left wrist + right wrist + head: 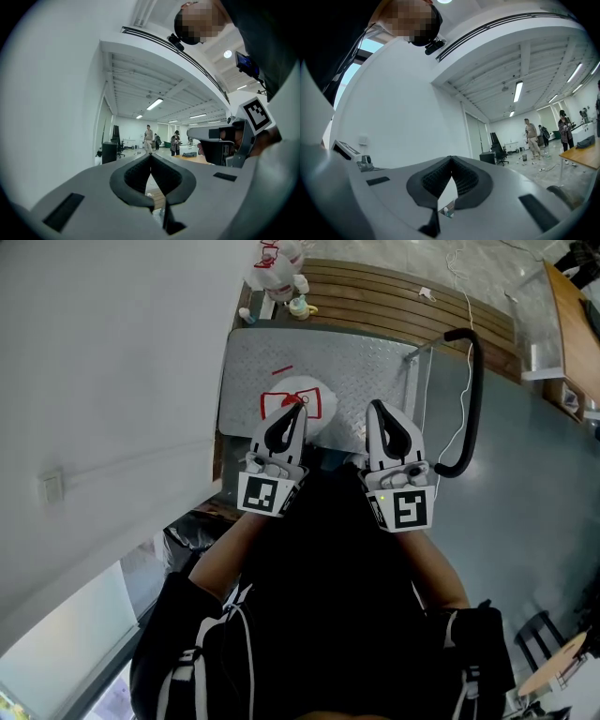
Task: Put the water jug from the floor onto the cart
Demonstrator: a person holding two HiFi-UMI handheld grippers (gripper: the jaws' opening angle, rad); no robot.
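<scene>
My left gripper [296, 411] and right gripper [376, 407] point level, jaws pressed together and empty. A white, red-marked water jug [311, 395] appears to sit on the cart [375, 362] just below my left jaws. A second jug [275, 268] stands far ahead, so I should probably open wide before reaching.

Both arms are stretched out in front, side by side, with the tools pointing level and away from the body. The left gripper [298, 409] has its jaws closed tip to tip with nothing in them, and it's the same deal for the right gripper [375, 406]. The left forearm [225, 546] and right forearm [437, 568] are bare and angle in toward each other.
</scene>
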